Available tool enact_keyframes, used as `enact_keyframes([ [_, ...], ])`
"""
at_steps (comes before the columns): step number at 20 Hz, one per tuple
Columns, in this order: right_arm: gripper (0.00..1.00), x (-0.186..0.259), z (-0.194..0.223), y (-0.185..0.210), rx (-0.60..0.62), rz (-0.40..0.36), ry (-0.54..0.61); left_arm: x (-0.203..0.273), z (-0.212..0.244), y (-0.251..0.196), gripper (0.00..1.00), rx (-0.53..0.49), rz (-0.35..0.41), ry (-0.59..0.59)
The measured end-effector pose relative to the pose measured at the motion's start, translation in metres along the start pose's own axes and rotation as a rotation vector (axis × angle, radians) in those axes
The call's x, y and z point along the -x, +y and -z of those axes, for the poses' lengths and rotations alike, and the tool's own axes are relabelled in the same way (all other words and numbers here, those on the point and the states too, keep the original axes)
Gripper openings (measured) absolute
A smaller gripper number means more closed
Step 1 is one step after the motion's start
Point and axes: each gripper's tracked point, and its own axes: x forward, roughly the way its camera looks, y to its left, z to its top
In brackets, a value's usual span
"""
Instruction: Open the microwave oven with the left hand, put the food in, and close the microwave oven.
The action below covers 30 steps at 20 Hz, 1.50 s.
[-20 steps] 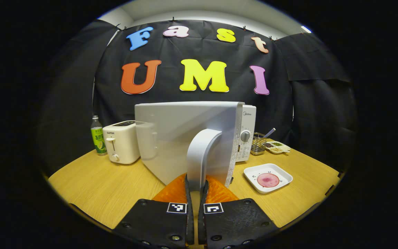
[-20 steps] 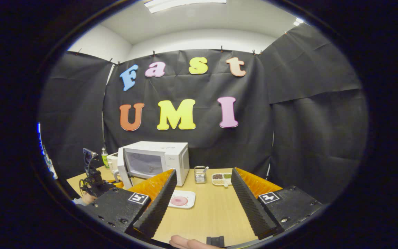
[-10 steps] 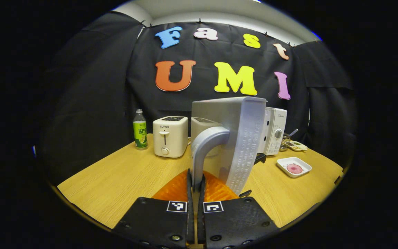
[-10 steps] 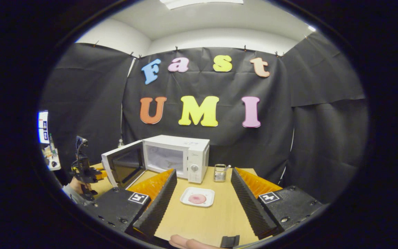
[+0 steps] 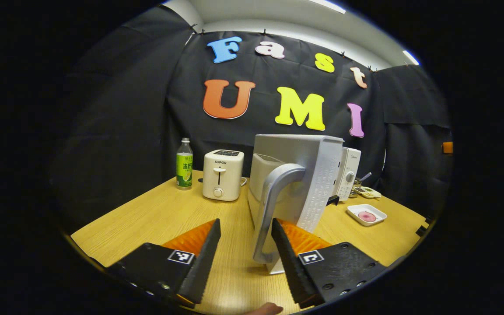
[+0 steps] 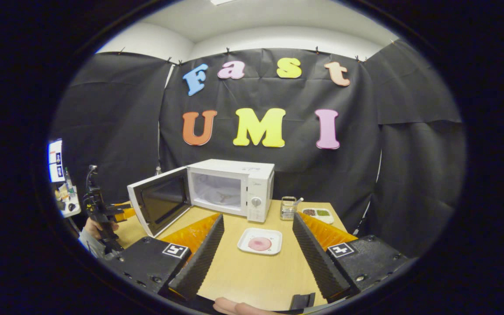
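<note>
The microwave oven (image 6: 228, 188) stands on the tabletop (image 6: 252, 271) with its door (image 6: 159, 204) swung wide to its left side, so the pale cavity (image 6: 216, 194) is exposed; what lies inside it is too faint to make out. In the left gripper view the door's curved handle (image 5: 274, 205) rises between the spread fingers of the left claw (image 5: 245, 256), which is released and does not press on the handle. In the right gripper view the right claw (image 6: 256, 249) is also released, its fingers wide apart above the tabletop and holding nothing.

The food (image 6: 260, 243), a round pink slice, lies in a shallow white square plate (image 6: 248, 245) on the tabletop in front of the oven's control panel, apart from the oven and between the right claw's fingers as seen from that camera. Behind the plate, just beside the oven, a small wire basket (image 6: 288, 208) holds a utensil, and next to it a white divided tray (image 6: 316, 213) carries dark and green contents in separate compartments.

In the left gripper view a white toaster (image 5: 222, 180) and a green-labelled bottle (image 5: 184, 164) stand side by side beyond the door.
</note>
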Motion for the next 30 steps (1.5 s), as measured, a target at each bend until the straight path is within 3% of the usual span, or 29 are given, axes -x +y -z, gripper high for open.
enact_keyframes([
  [1, 0.92, -0.007, 0.005, -0.003, -0.004, 0.001, 0.019, 0.008, -0.007, 0.002, 0.86, -0.002, -0.023, -0.012],
  [2, 0.92, -0.016, 0.011, -0.007, -0.010, 0.003, 0.041, 0.016, -0.012, 0.005, 0.87, -0.007, -0.055, -0.017],
  [3, 1.00, -0.026, 0.016, -0.013, -0.016, 0.006, 0.066, 0.025, -0.017, 0.005, 0.90, -0.019, -0.078, -0.013],
  [4, 0.92, -0.035, 0.023, -0.018, -0.021, 0.007, 0.089, 0.033, -0.020, 0.002, 0.92, -0.040, -0.096, -0.008],
  [5, 1.00, -0.046, 0.029, -0.024, -0.029, 0.010, 0.116, 0.041, -0.024, -0.003, 0.92, -0.073, -0.102, -0.002],
  [9, 1.00, -0.090, 0.049, -0.050, -0.039, 0.011, 0.210, 0.071, -0.068, -0.021, 0.92, -0.144, -0.150, -0.069],
  [12, 1.00, -0.129, 0.070, -0.064, -0.062, -0.017, 0.314, 0.083, -0.099, -0.051, 0.92, -0.139, -0.139, -0.123],
  [16, 1.00, -0.182, 0.105, -0.076, -0.116, -0.082, 0.496, 0.089, -0.131, -0.077, 0.92, -0.098, -0.184, -0.180],
  [18, 0.99, -0.207, 0.123, -0.086, -0.136, -0.088, 0.577, 0.085, -0.131, -0.099, 0.92, -0.096, -0.152, -0.175],
  [26, 0.77, -0.256, 0.204, -0.082, -0.260, -0.215, 0.934, 0.063, -0.131, -0.121, 0.92, -0.184, -0.196, -0.133],
  [28, 0.68, -0.263, 0.213, -0.077, -0.333, -0.243, 0.990, 0.060, -0.135, -0.122, 0.92, -0.202, -0.219, -0.139],
  [29, 0.51, -0.267, 0.217, -0.078, -0.353, -0.248, 1.012, 0.057, -0.137, -0.124, 0.92, -0.205, -0.219, -0.139],
  [30, 0.60, -0.271, 0.222, -0.081, -0.357, -0.245, 1.032, 0.055, -0.136, -0.130, 0.92, -0.204, -0.210, -0.139],
])
